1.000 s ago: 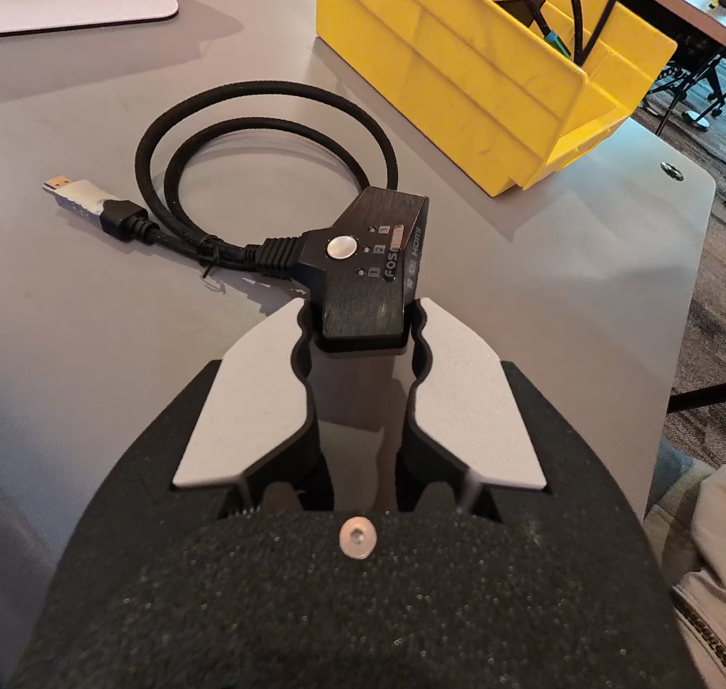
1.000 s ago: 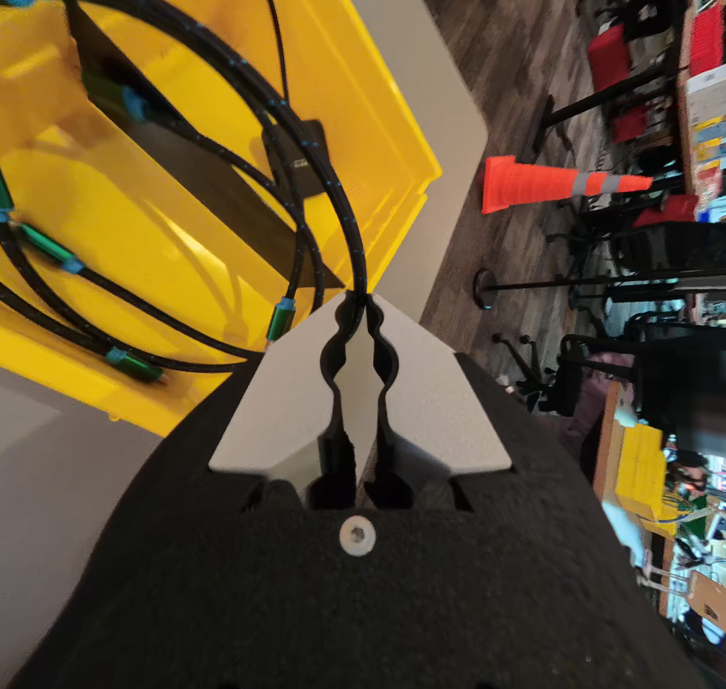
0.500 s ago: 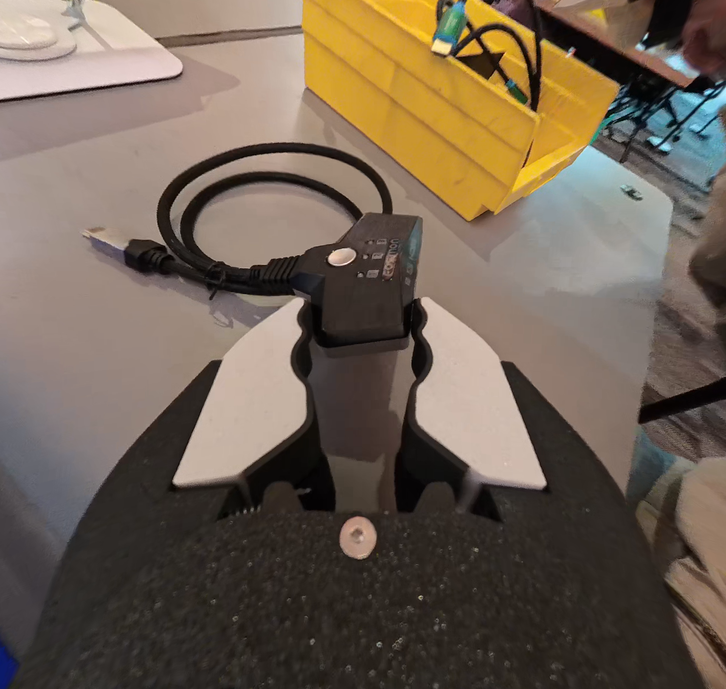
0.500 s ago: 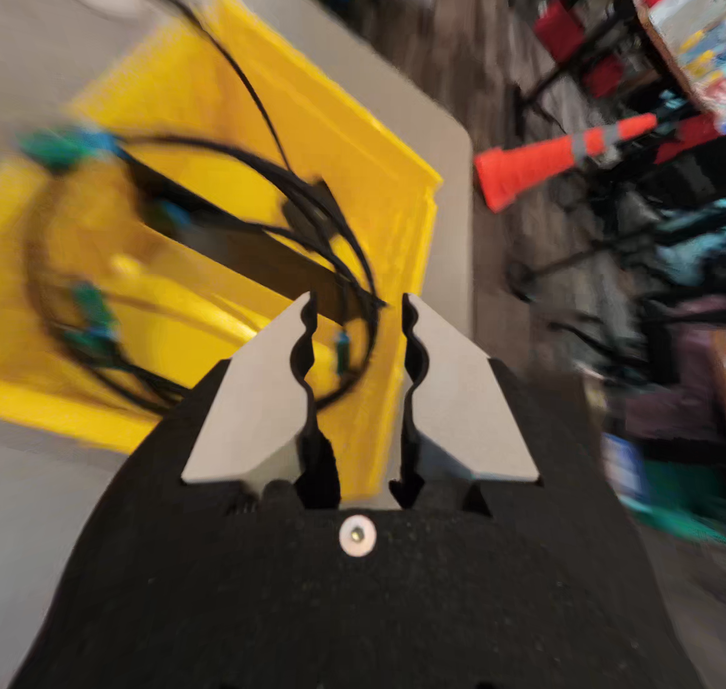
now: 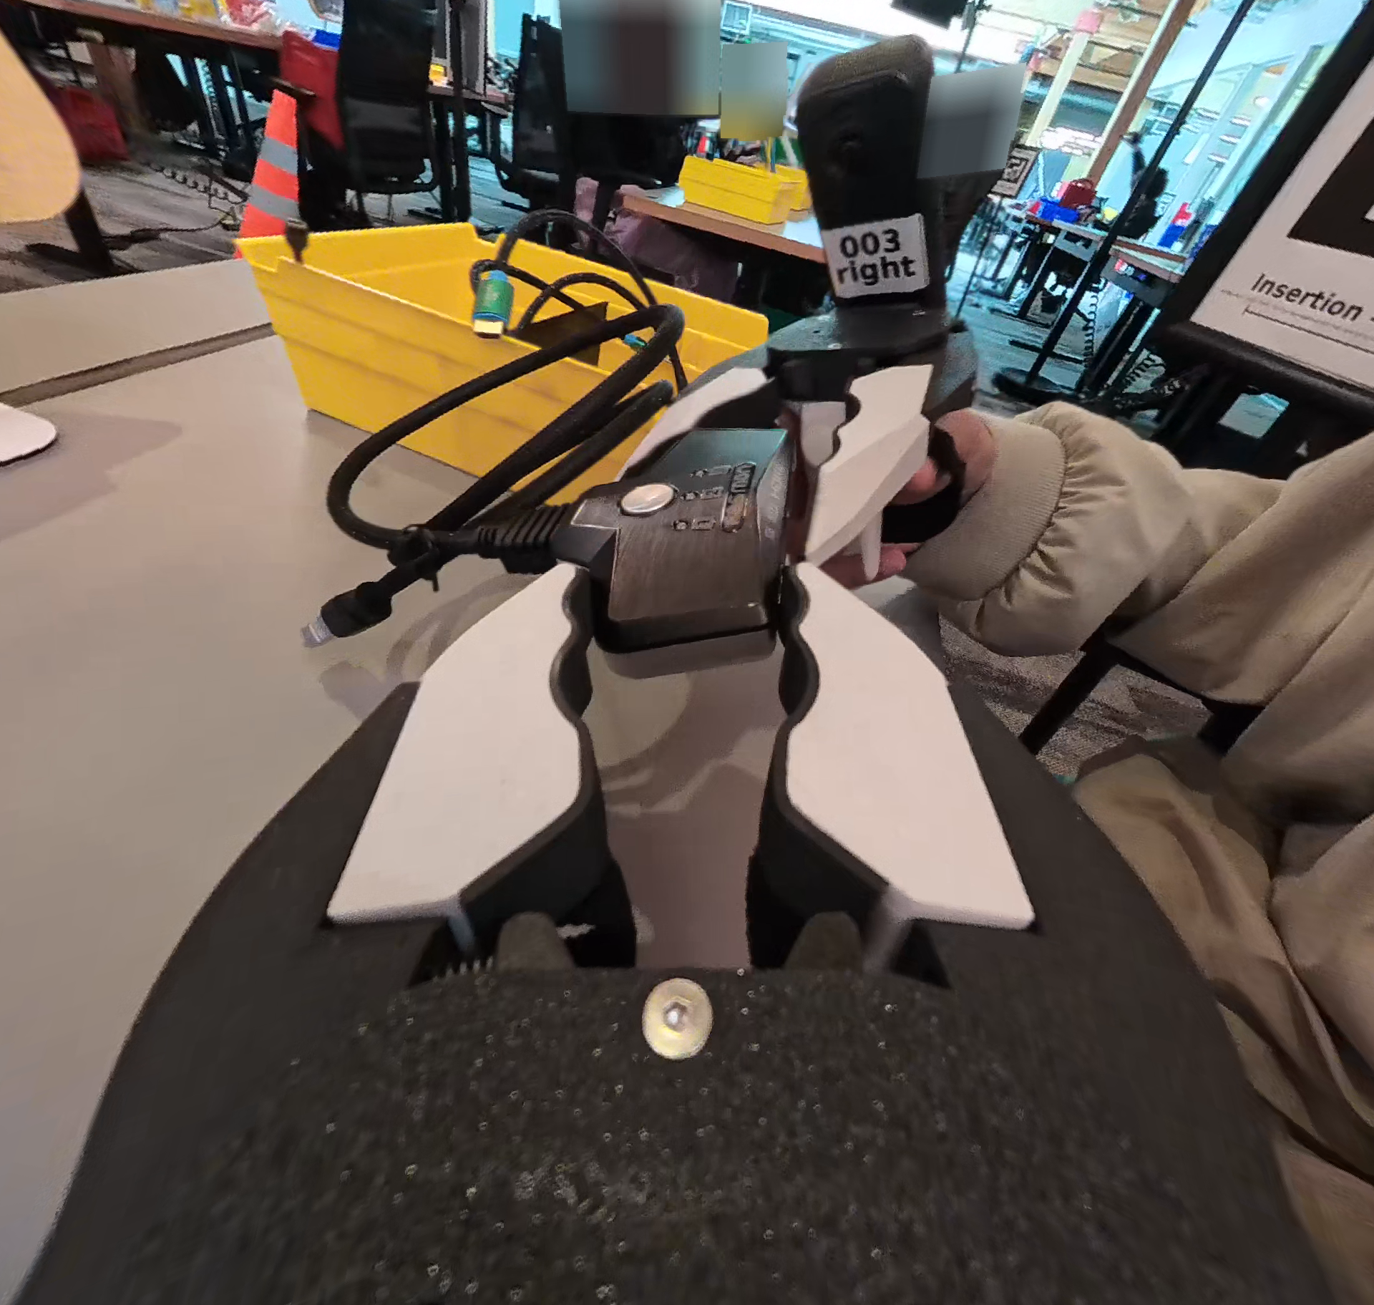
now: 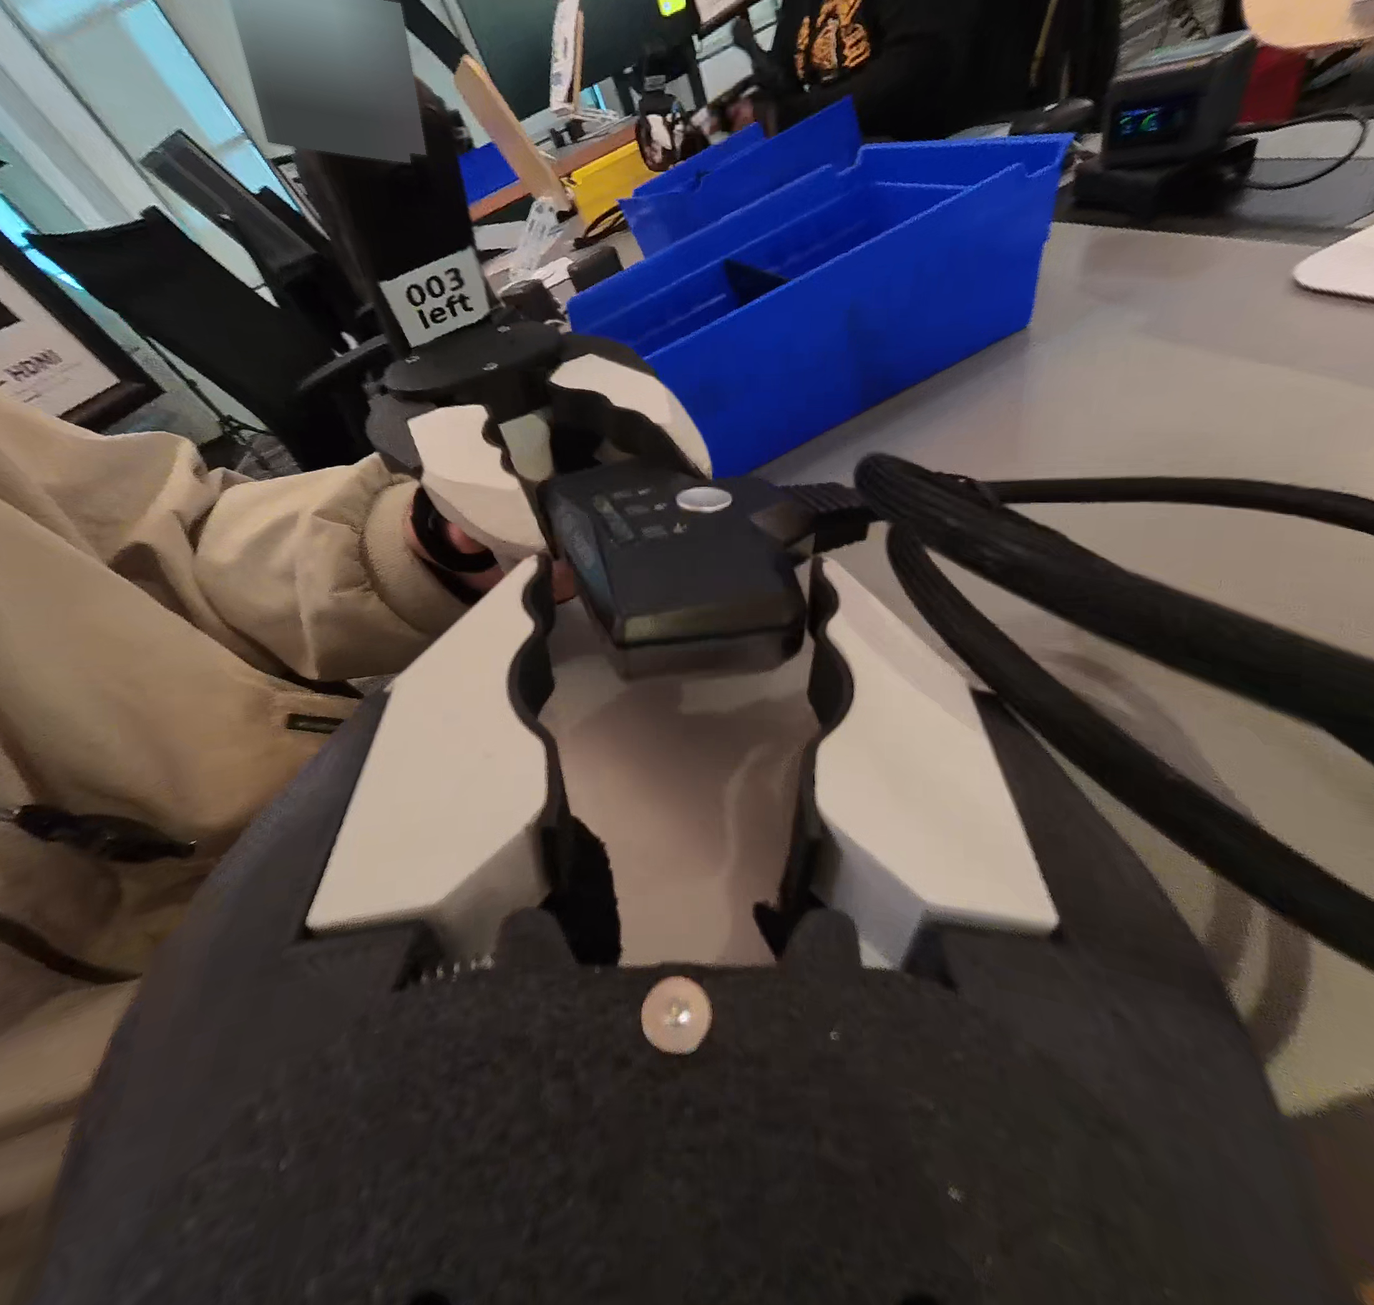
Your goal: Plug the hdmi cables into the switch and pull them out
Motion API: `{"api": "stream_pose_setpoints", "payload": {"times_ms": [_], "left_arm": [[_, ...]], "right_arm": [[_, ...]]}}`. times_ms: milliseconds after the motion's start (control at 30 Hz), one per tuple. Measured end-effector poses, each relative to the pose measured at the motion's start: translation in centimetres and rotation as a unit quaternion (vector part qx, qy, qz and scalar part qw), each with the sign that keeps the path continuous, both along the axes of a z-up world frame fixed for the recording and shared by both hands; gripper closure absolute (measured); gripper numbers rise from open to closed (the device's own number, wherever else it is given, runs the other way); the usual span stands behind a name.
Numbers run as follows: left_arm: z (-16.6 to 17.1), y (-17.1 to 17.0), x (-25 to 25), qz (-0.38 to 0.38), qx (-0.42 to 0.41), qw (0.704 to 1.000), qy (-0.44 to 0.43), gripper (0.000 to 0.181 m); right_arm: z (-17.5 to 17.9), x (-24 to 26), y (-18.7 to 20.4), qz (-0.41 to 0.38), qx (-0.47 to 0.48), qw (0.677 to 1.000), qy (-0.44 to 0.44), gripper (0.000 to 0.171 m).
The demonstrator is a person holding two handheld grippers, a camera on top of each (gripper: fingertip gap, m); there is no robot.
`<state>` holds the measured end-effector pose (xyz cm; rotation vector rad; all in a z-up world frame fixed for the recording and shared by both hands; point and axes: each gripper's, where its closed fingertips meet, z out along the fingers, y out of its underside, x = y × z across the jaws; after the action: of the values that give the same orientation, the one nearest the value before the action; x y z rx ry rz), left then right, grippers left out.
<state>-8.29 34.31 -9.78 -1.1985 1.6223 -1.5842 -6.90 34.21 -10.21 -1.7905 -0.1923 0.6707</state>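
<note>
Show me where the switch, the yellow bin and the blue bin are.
switch (image 5: 691, 563): left wrist view, its dark top face.
yellow bin (image 5: 386, 347): left wrist view, its near side wall.
blue bin (image 6: 855, 347): right wrist view, its near side wall.

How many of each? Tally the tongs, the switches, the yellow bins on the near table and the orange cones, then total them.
Tongs: 2 (left tongs, right tongs)
Switch: 1
Yellow bin: 1
Orange cone: 1
Total: 5
</note>
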Motion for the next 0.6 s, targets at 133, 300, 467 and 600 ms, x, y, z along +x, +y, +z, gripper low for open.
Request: {"api": "stream_pose_setpoints", "payload": {"times_ms": [133, 300, 467, 600], "left_arm": [[0.3, -0.3, -0.2, 0.0, 0.002, 1.0, -0.013, 0.133], [0.6, 0.1, -0.2, 0.011, -0.009, 0.999, -0.034, 0.134], [1.3, 2.0, -0.5, 0.06, 0.019, 0.996, -0.069, 0.133], [1.3, 3.0, -0.4, 0.076, -0.012, 0.995, -0.06, 0.134]], "right_arm": [[0.4, -0.1, -0.2, -0.007, 0.023, 1.0, 0.002, 0.107], [1.1, 0.2, 0.2, -0.009, 0.039, 0.999, -0.037, 0.111], [3.1, 2.1, 0.2, -0.024, 0.035, 0.999, -0.033, 0.112], [7.6, 4.2, 0.2, -0.045, 0.053, 0.998, 0.002, 0.112]]}}
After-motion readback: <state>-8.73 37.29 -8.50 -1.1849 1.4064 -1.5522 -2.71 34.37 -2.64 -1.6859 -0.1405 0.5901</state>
